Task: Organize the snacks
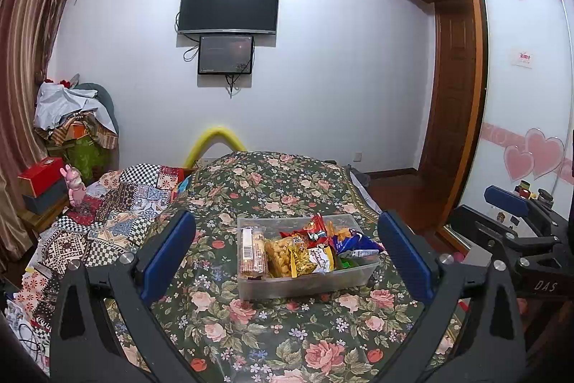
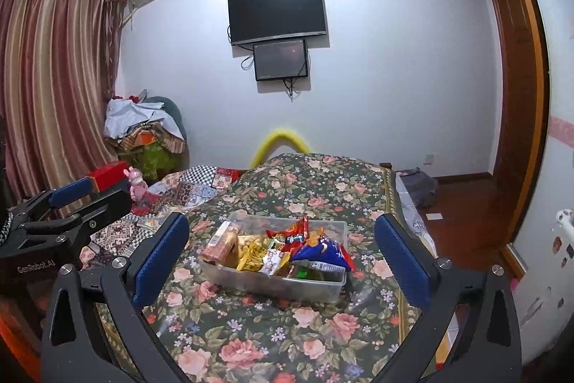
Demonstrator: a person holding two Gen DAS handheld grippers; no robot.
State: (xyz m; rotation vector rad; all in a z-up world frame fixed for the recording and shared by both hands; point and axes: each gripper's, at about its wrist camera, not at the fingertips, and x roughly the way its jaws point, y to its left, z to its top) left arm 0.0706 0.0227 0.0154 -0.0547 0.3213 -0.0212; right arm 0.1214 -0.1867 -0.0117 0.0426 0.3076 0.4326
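A clear plastic bin [image 1: 305,286] sits on the floral tablecloth [image 1: 272,340], filled with several snack packs: a biscuit sleeve [image 1: 253,252] at its left, yellow packs [image 1: 283,255] in the middle, a red pack [image 1: 312,228] and a blue pack [image 1: 353,241] at the right. The bin also shows in the right wrist view [image 2: 280,282]. My left gripper [image 1: 287,257] is open and empty, its fingers to either side of the bin and nearer the camera. My right gripper [image 2: 281,257] is open and empty, likewise in front of the bin.
The right gripper shows at the right edge of the left wrist view [image 1: 516,225]; the left one shows at the left edge of the right wrist view [image 2: 61,214]. A patchwork-covered surface [image 1: 118,203] lies left of the table, with a pink toy [image 1: 73,185] and boxes [image 1: 41,182].
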